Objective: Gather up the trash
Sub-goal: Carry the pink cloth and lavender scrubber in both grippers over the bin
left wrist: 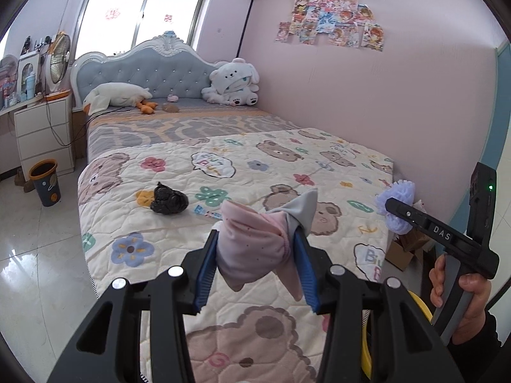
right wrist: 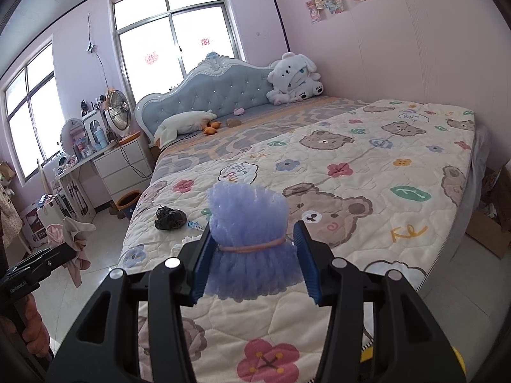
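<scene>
My left gripper point(left wrist: 255, 239) is shut on a crumpled pink and grey cloth point(left wrist: 255, 242), held above the foot of the bed; that cloth point(right wrist: 75, 239) also shows at the left of the right wrist view. My right gripper point(right wrist: 252, 236) is shut on a purple foam net bundle point(right wrist: 249, 226) tied with an orange rubber band; the bundle point(left wrist: 397, 201) appears at the right of the left wrist view. A black crumpled plastic bag point(left wrist: 169, 199) point(right wrist: 170, 217) lies on the bear-print quilt point(left wrist: 255, 172), with a small blue wrapper point(right wrist: 195, 225) beside it. A dark bin point(left wrist: 46, 185) with an orange rim stands on the floor left of the bed.
Plush toys lean by the blue headboard point(left wrist: 143, 73). A white drawer unit point(left wrist: 44, 134) with a fan point(left wrist: 59, 60) stands left of the bed. Cardboard boxes point(right wrist: 491, 229) sit by the pink wall on the right. White tiled floor point(left wrist: 35, 255) lies to the left. A hand point(left wrist: 463, 303) holds the right gripper.
</scene>
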A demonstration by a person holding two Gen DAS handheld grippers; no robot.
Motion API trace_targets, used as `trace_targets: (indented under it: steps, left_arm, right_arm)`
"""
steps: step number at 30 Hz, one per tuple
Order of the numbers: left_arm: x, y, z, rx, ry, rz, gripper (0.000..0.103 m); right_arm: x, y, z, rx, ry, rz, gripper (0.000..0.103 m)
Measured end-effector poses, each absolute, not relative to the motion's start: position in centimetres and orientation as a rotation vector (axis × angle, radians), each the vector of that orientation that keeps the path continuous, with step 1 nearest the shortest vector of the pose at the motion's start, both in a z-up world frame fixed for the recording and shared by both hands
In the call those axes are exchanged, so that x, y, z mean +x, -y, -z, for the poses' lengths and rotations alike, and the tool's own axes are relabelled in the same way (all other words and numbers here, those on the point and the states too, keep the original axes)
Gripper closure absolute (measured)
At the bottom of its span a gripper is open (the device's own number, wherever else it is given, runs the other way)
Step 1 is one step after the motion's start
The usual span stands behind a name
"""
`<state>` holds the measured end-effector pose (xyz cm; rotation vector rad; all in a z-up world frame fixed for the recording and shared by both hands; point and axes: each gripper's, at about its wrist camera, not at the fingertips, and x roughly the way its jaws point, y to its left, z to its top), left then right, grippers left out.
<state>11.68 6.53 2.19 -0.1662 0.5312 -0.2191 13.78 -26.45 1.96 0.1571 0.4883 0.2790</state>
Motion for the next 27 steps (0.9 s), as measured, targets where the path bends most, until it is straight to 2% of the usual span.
trace_targets:
  steps: [27]
  left_arm:
    - [9.5, 7.1, -2.1, -0.071, -0.576, 0.454, 0.059]
  right_arm:
    - [3.5, 36.7, -1.4, 0.182, -0.456, -0.132, 0.055]
